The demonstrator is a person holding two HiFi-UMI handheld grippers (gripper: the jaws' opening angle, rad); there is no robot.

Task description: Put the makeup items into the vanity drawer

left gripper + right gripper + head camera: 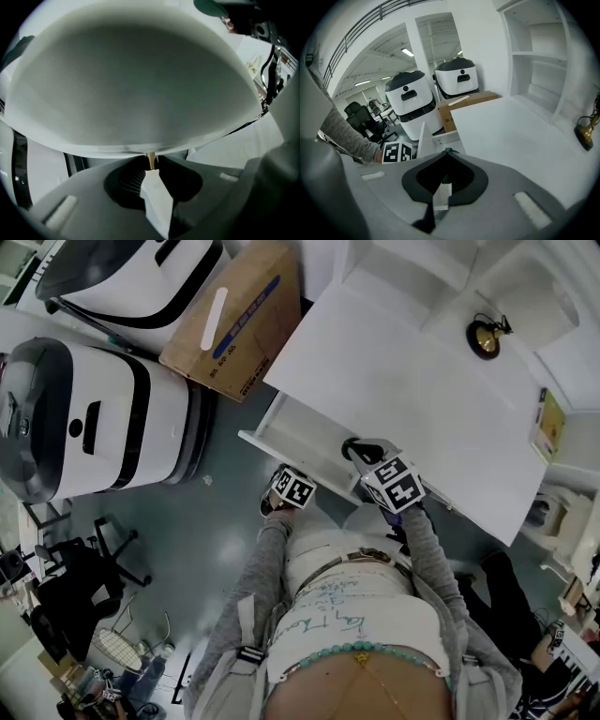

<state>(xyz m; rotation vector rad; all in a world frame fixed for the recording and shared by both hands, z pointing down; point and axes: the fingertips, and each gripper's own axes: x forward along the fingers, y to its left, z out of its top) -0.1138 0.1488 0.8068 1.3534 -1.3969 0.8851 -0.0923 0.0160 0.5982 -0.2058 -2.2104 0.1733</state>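
Note:
The white vanity (403, 381) has its drawer (281, 432) pulled out at the front left. My left gripper (286, 486) hangs at the drawer front; in the left gripper view it (151, 164) is shut on the small brass knob (151, 159), and the white drawer front (131, 84) fills that view. My right gripper (352, 448) is over the drawer by the desk edge, jaws shut (447, 152). A tiny green bit shows at its tips; what it is cannot be told. A gold item with a black cord (485, 337) (586, 131) lies on the desktop's far side.
Two white machines (84, 418) (141, 277) and a cardboard box (234, 320) stand left of the vanity. Shelves (441, 268) rise behind the desktop. A yellow-green box (549, 424) sits at the desk's right edge. An office chair (84, 587) is on the floor at left.

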